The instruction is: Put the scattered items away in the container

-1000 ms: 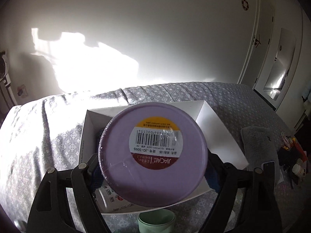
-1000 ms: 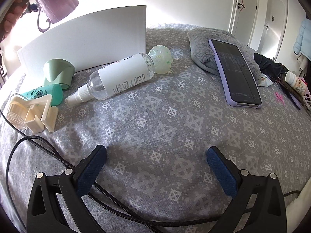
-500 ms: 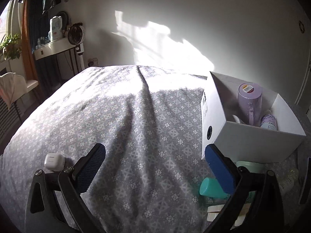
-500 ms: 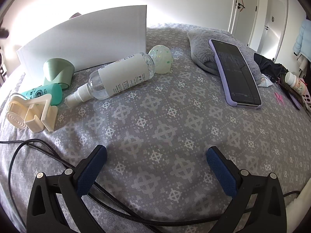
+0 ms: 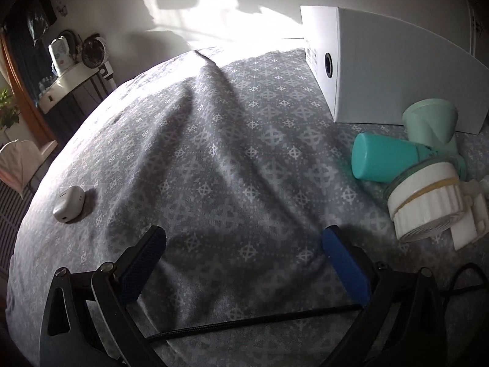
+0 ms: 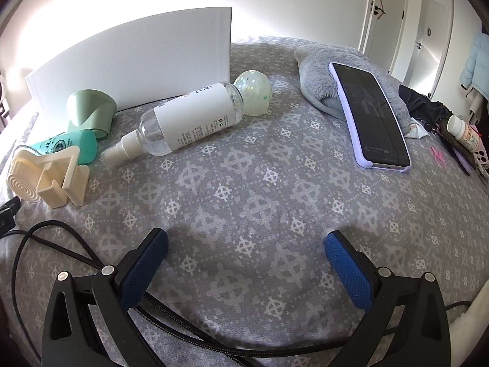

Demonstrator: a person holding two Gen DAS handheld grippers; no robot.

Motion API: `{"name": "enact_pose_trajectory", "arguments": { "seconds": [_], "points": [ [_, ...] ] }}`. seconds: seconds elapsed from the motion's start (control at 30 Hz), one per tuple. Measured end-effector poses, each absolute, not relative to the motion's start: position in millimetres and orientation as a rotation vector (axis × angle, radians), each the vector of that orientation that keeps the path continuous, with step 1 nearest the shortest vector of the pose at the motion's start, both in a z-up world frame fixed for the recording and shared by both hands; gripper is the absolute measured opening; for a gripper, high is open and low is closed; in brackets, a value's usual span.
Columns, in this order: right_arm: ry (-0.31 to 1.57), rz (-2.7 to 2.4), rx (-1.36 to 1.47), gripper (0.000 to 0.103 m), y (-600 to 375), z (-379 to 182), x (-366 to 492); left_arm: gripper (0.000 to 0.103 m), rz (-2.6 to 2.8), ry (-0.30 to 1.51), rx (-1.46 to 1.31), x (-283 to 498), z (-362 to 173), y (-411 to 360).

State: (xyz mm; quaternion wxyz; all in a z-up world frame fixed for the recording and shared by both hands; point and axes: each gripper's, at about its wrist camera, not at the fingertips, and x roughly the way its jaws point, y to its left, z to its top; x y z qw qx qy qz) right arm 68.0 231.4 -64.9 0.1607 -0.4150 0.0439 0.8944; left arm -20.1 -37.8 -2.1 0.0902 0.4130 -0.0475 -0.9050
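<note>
The white box (image 5: pixel 394 70) stands on the grey patterned bed, also in the right wrist view (image 6: pixel 137 61). In front of it lie a pale green tape roll (image 6: pixel 90 113), a teal tube (image 6: pixel 68 148), a cream plastic holder (image 6: pixel 49 180), a clear spray bottle (image 6: pixel 186 119) and a speckled green ball (image 6: pixel 253 91). In the left wrist view the tape roll (image 5: pixel 431 122), teal tube (image 5: pixel 385 160) and holder (image 5: pixel 428 205) lie at the right. A white earbud case (image 5: pixel 68 203) lies far left. My left gripper (image 5: pixel 244 244) is open and empty, low over the bed. My right gripper (image 6: pixel 246 247) is open and empty.
A phone in a lilac case (image 6: pixel 371 116) rests on a grey plush cushion (image 6: pixel 336 70). Dark clothes and a small pill bottle (image 6: pixel 464 133) lie at the right edge. Black cables (image 6: pixel 45 244) run across the bed near both grippers.
My left gripper has let go of the purple mug into the box, swung left and dropped low over the bed. The right gripper has not moved.
</note>
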Motion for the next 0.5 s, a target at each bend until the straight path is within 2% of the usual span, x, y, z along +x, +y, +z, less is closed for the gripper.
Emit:
{"name": "enact_pose_trajectory", "arguments": {
  "seconds": [0.1,0.5],
  "points": [
    [0.123,2.553,-1.185,0.103,229.1,-65.3,68.7,0.103,-2.709,-0.066,1.256,-20.5,-2.0,-46.2],
    [0.12,2.552,-1.184,0.103,228.7,-65.7,67.3,0.103,-2.713,-0.067,1.243,-14.2,-1.9,-44.8]
  ]
}}
